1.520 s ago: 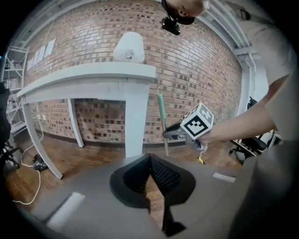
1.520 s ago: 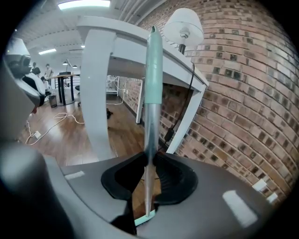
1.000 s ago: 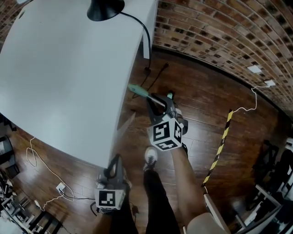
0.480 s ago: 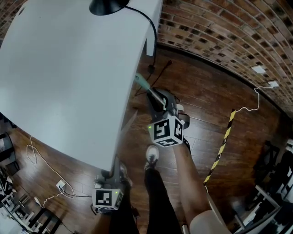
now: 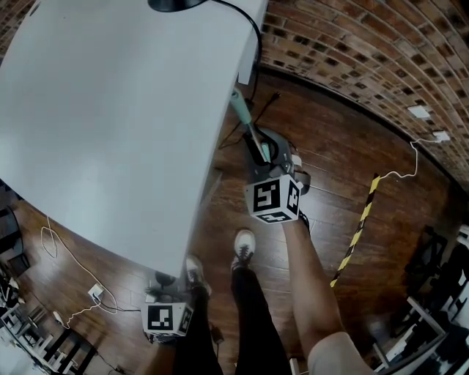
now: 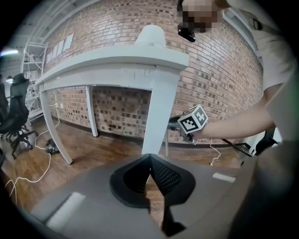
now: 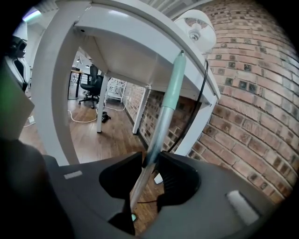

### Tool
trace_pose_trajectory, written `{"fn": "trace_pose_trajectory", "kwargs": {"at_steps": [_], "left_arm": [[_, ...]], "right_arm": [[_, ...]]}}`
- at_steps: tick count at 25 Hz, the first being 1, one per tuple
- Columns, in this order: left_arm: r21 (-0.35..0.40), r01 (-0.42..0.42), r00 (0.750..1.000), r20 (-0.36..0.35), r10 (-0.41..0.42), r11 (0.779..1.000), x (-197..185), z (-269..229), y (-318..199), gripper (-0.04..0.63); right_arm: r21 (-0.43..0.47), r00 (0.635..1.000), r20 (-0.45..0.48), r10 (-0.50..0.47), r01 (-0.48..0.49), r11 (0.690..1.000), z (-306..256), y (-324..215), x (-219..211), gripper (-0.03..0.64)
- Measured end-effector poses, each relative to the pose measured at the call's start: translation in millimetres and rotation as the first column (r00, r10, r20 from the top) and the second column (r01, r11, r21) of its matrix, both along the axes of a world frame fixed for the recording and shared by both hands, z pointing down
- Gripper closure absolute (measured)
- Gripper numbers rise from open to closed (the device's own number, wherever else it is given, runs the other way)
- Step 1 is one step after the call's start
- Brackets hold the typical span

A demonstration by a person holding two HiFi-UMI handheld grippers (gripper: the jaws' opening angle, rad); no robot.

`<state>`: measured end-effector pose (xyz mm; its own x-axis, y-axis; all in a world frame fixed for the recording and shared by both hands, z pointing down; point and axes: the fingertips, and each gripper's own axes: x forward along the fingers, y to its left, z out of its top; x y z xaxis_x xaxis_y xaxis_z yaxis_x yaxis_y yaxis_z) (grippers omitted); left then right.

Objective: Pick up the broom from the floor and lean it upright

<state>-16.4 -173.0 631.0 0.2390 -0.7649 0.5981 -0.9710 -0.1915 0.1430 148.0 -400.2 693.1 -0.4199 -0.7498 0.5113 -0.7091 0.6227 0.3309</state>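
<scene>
Right gripper view — round metal-and-mint broom pole [image 7: 162, 116] between opening jaws.

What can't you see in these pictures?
1. The brush end of the broom: in the head view the right claw and arm cover it; in the right gripper view it drops behind the claw, whose jaws are opening with the handle between them.
2. Whether the broom's top touches the table: too small in the head view.
3. The lamp: cut off by the head view's top edge.
</scene>
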Motion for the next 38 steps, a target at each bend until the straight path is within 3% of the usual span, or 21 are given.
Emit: {"fn": "trace_pose_trajectory", "kwargs": {"at_steps": [4, 25, 30, 38], "left_arm": [[0.004, 0.026, 1.000, -0.011, -0.026, 1.000, -2.2, -1.5, -4.3, 0.595], [-0.017, 0.000, 1.000, -0.001, 0.000, 1.000, 4.6, 8.3, 2.5, 0.594], [-0.008, -0.027, 1.000, 0.016, 0.027, 1.000, 12.3, 6.7, 1.3, 0.594], [0.007, -0.056, 0.998, 0.024, 0.056, 0.998, 19.7, 2.9, 1.3, 0.594]], "right_arm": [[0.005, 1.000, 0.013, 0.012, -0.012, 1.000, -0.3, -1.8, 1.9, 0.491], [0.022, 0.994, 0.068, 0.087, -0.088, 0.996, -4.4, 8.3, 20.3, 0.490], [0.036, 0.989, 0.091, 0.121, -0.124, 0.992, -13.5, 21.6, 34.6, 0.603], [0.013, 0.974, 0.134, 0.181, -0.185, 0.983, -28.4, 53.8, 59.9, 0.604]]}}
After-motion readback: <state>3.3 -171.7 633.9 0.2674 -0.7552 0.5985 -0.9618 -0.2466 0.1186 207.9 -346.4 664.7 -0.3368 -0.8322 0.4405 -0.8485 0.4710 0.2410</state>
